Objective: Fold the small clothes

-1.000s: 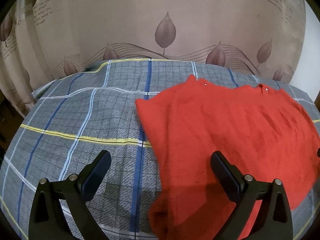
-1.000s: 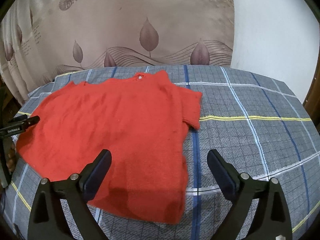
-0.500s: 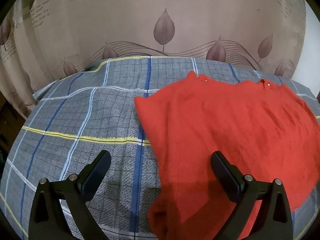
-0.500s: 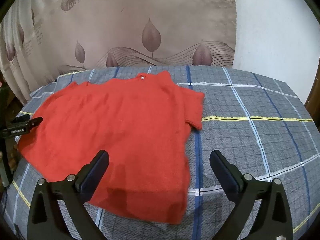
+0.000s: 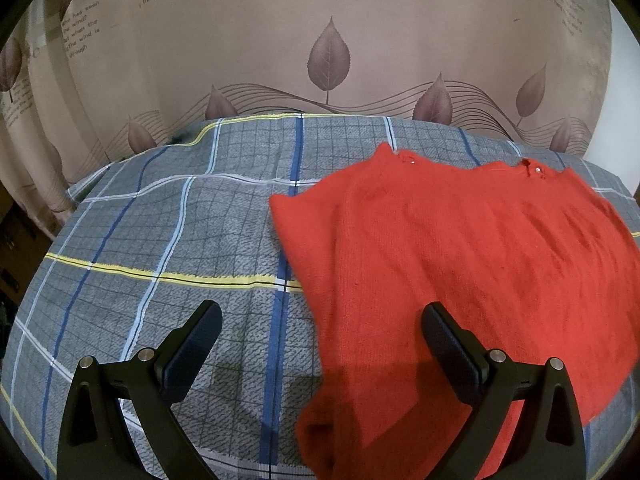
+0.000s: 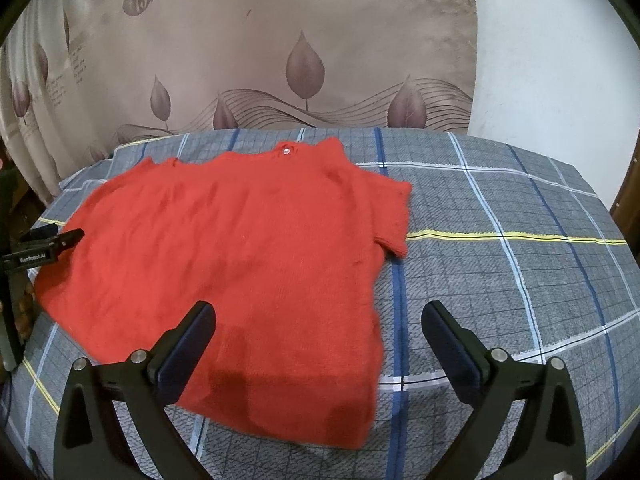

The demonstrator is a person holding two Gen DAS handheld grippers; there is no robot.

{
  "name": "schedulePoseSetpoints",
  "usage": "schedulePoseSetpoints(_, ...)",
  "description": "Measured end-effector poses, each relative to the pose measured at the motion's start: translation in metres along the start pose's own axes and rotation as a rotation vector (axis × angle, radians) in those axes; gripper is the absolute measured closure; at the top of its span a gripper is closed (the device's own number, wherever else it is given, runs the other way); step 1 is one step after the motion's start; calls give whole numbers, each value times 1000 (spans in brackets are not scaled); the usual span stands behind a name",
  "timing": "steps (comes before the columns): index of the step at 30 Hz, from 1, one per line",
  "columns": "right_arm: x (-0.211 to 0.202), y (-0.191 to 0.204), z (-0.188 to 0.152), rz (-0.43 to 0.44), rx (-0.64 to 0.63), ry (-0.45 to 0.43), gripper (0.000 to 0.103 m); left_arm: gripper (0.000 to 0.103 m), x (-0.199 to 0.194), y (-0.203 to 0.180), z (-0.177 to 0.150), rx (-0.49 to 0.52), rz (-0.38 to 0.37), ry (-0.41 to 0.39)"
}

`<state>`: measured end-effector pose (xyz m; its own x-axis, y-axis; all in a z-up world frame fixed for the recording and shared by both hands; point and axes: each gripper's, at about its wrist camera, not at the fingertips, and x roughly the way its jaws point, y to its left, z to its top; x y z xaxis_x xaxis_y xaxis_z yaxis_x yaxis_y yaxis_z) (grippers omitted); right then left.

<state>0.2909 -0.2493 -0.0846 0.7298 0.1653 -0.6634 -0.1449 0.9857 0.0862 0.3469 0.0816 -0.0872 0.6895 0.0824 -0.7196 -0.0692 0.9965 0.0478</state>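
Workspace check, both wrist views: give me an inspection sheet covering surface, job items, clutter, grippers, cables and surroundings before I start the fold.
Surface: grey plaid bedsheet with blue, white and yellow stripes, lying fairly smooth.
Job's things: one red knit top, spread flat and unfolded, short sleeves out, small buttons at the neckline, hem towards the grippers.
Clutter: nothing seen.
Grippers: left gripper open and holding nothing, above the top's near left corner; right gripper open and holding nothing, above the hem's right part. The left gripper's tip also shows at the left edge of the right wrist view.
Cables: nothing seen.
Surroundings: beige leaf-print curtain behind the bed, white wall to its right.
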Motion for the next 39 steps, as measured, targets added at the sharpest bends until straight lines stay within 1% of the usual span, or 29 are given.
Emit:
schedulePoseSetpoints(11, 0, 0, 0, -1, 1, 1, 0, 3, -3, 1, -1, -3, 4, -19)
schedulePoseSetpoints(21, 5, 4, -2, -9, -11, 22, 0, 3, -5, -2, -2, 6, 3, -30)
schedulePoseSetpoints(34, 6, 5, -1, -11, -16, 31, 0, 3, -5, -2, -2, 5, -3, -24)
schedulePoseSetpoints(35, 6, 6, 0, -12, -15, 31, 0, 3, -5, -2, -2, 0, -12, -19)
schedulePoseSetpoints(36, 6, 6, 0, -11, -15, 33, 0, 3, -4, 0, -1, -7, -39, -11)
schedulePoseSetpoints(38, 7, 6, 0, -9, -13, 37, 0, 3, 1, 11, 0, -46, -168, 22)
schedulePoseSetpoints(39, 7, 6, -1, -7, -13, 38, 0, 3, 3, 19, 1, -82, -235, 38)
